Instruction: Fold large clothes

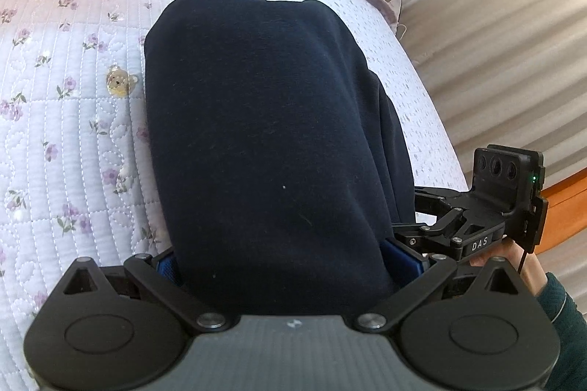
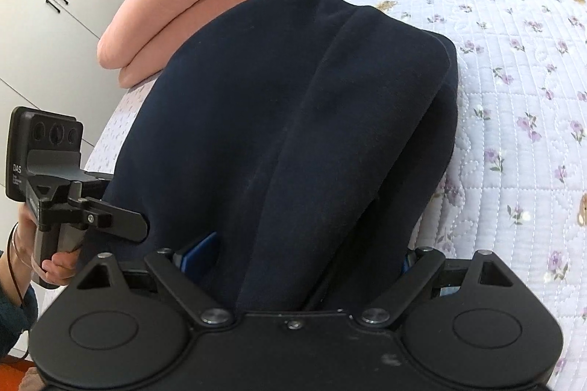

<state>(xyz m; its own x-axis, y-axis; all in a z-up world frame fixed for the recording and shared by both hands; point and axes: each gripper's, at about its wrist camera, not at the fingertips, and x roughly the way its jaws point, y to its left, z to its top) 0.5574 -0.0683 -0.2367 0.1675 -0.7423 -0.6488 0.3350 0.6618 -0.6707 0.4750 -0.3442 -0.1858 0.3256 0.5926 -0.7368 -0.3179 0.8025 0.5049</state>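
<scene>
Left tongs, right tongs both clamped on navy garment: thick, doubled over, draping onto floral quilt.

Navy garment covers fingertips of left gripper and right gripper; grip unclear.

Your two fisheye views are bright and evenly lit by soft daylight. In the left wrist view the curtain at two o'clock glows pale and washed out, so light comes from there. The navy garment reads almost black, its folds barely showing; you see only a soft shadow at its three o'clock edge. The quilt bows strongly toward the rim, and dark vignette fills the corners. Edges blur slightly; centres stay sharp.
</scene>
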